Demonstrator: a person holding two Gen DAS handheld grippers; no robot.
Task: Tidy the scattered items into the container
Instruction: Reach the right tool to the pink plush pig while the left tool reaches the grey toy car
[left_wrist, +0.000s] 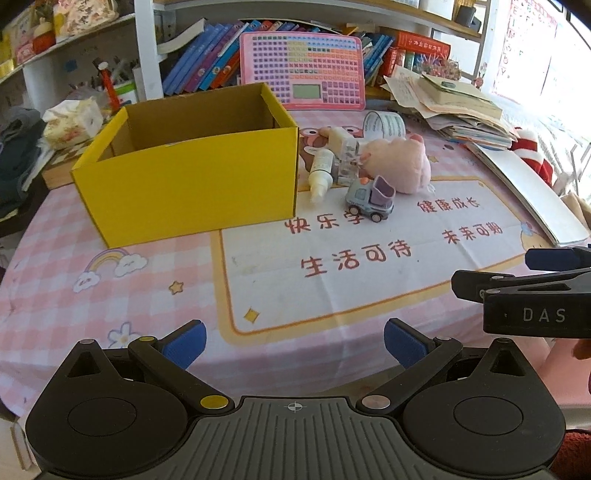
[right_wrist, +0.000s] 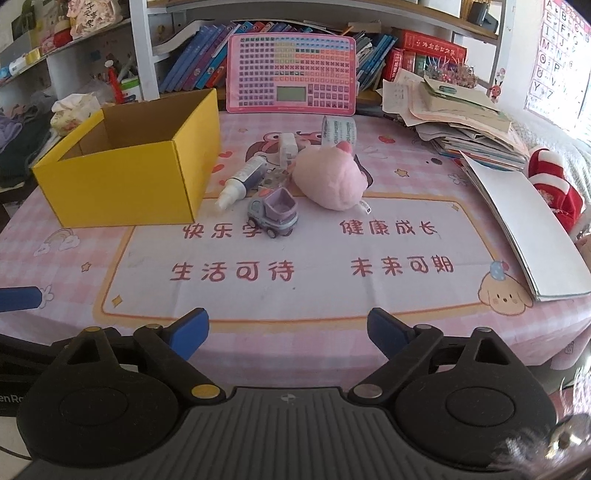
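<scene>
Well beyond both open tongs (right_wrist: 288, 332), toy truck (right_wrist: 274, 216), yellow box (right_wrist: 122, 184)

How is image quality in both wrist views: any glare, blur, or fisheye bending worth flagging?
Left wrist view: sharp centre, the yellow box and toy truck crisp; the window at upper right is blown out; shelves bow at the edges. Right wrist view: even light, the pink plush clear; the bottom right corner is smeared; the white board curves with distortion.

The open left hand-held gripper (left_wrist: 295, 345) faces the yellow box (left_wrist: 184, 184), toy truck (left_wrist: 370, 199) beside it.
</scene>
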